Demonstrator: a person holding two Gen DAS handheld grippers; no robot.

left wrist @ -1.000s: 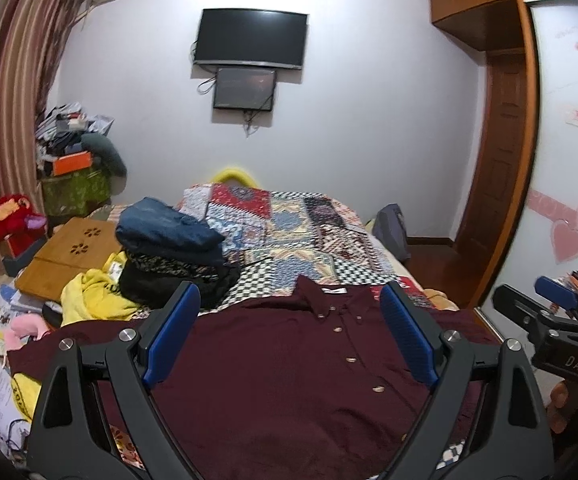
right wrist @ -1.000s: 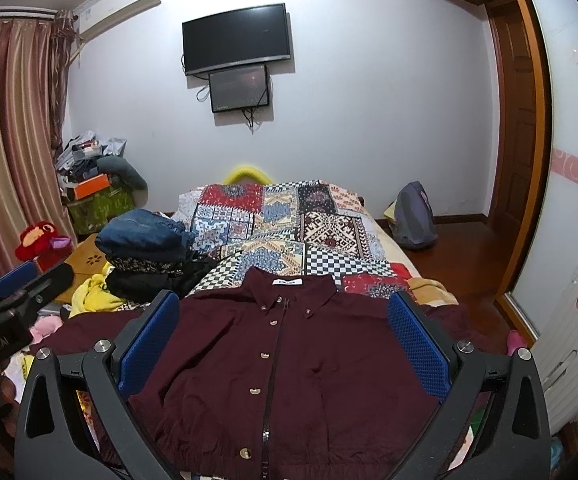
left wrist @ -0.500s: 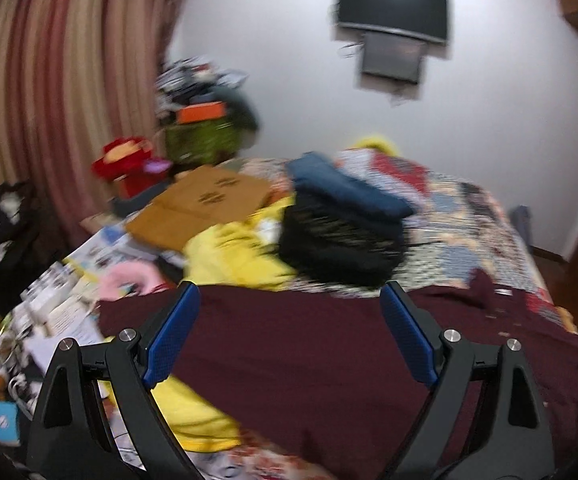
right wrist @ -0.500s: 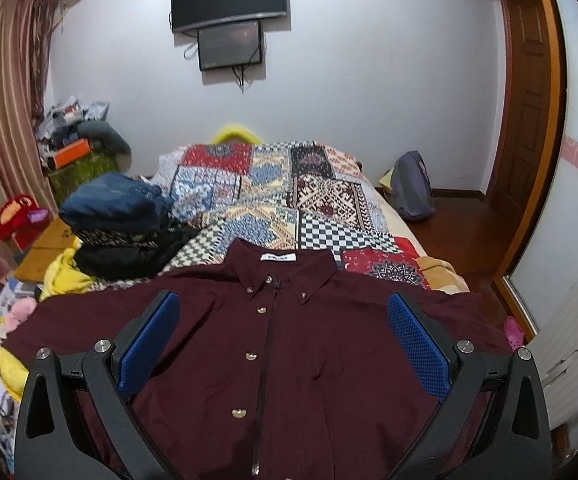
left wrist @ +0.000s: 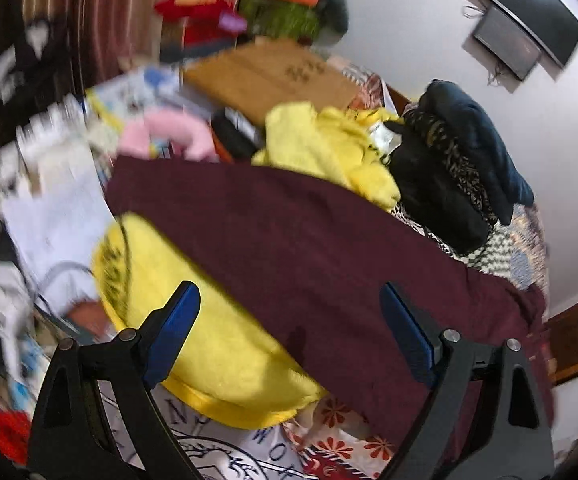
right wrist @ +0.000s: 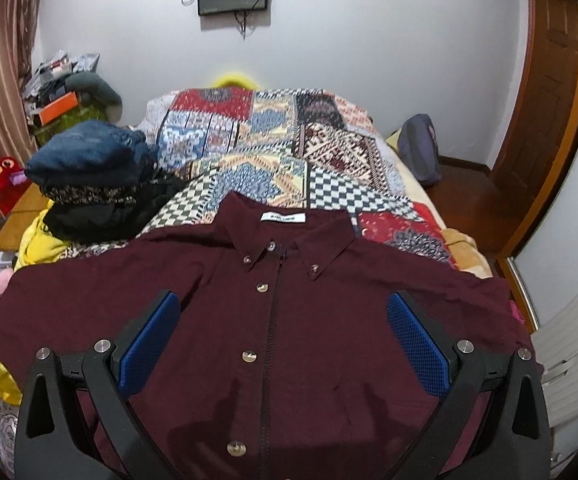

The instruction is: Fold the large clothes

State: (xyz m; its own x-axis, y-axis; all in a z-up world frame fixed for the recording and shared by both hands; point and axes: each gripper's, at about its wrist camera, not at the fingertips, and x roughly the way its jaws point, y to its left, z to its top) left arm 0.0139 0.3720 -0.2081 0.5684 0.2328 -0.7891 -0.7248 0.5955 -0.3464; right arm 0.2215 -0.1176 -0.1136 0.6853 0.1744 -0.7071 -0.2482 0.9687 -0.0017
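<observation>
Hovering over maroon shirt [right wrist: 289, 320], both tools gaping.

Your maroon shirt [right wrist: 289, 320] lies face up and spread flat on the bed [right wrist: 273, 148], collar toward the headboard with its white neck label showing. The front is closed, metal buttons running beside a dark placket. Its left sleeve [left wrist: 217, 208] stretches out over yellow fabric [left wrist: 217, 352] at the bed's edge.
</observation>
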